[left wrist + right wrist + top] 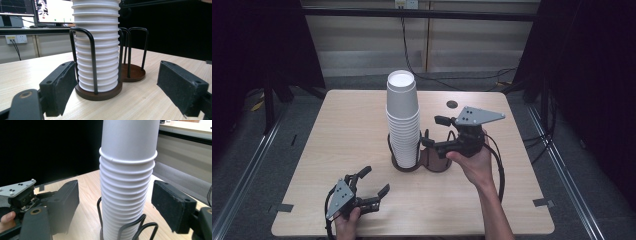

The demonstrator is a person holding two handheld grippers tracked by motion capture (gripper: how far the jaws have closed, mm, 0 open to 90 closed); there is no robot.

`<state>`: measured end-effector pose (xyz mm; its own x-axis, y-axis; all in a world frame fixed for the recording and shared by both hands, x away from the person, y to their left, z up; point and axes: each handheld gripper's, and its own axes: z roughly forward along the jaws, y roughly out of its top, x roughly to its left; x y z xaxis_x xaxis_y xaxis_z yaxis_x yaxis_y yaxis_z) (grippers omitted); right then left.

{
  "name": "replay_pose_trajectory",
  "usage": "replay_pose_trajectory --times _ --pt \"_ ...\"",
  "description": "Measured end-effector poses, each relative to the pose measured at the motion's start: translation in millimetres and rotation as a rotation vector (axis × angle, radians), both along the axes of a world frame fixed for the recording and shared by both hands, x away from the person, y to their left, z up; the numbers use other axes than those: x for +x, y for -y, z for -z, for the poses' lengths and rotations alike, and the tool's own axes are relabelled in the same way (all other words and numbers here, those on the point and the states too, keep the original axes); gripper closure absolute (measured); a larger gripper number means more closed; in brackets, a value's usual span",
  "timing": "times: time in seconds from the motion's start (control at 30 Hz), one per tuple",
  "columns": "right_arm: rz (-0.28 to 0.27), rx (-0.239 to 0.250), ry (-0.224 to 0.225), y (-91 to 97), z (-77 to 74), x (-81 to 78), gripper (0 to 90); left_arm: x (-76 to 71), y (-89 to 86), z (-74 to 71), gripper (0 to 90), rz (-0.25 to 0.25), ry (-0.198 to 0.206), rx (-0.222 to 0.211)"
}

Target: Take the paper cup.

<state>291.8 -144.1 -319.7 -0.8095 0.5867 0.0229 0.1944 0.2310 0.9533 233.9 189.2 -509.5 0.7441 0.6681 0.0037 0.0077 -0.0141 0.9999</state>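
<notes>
cup stack (402, 117) upright in left ring of black wire holder (420, 162), mid table (337, 130). right ring of holder bare, brown base showing. right claw (431, 132) raised beside stack, jaws spread wide either side of cups, pads off rims, nothing gripped. left claw (375, 182) low near front-left table edge, well apart from holder, jaws parted, holding nothing, aimed at stack. hands grip both tool bodies.
</notes>
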Motion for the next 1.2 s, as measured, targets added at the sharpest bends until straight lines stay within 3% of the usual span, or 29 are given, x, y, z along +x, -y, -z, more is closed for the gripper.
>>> replay_pose_trajectory --times 0.37,0.63,0.77,1.07,1.13,1.2 --pt "-0.037 -0.057 0.006 -7.8 -33.8 11.8 19.8 -0.3 -0.1 0.0 15.6 -0.006 -0.004 0.002" --pt "-0.067 -0.103 -0.012 -16.1 -55.8 19.6 16.3 -0.3 0.1 0.0 15.6 -0.005 -0.003 -0.003" --pt "-0.076 -0.139 -0.040 -19.7 -67.3 31.7 17.2 -0.3 0.1 0.0 15.6 -0.006 -0.004 -0.002" --pt "-0.088 -0.178 -0.064 -27.8 -80.3 49.5 17.1 0.0 -0.4 -0.1 15.7 -0.001 0.000 0.006" --pt "-0.099 -0.180 -0.078 -29.2 -81.5 55.2 23.0 -0.1 -0.1 -0.1 15.6 -0.001 -0.001 0.002" --pt "-0.095 -0.197 -0.092 -31.3 -81.3 61.4 19.9 0.0 -0.4 -0.1 15.6 -0.001 0.000 0.007"
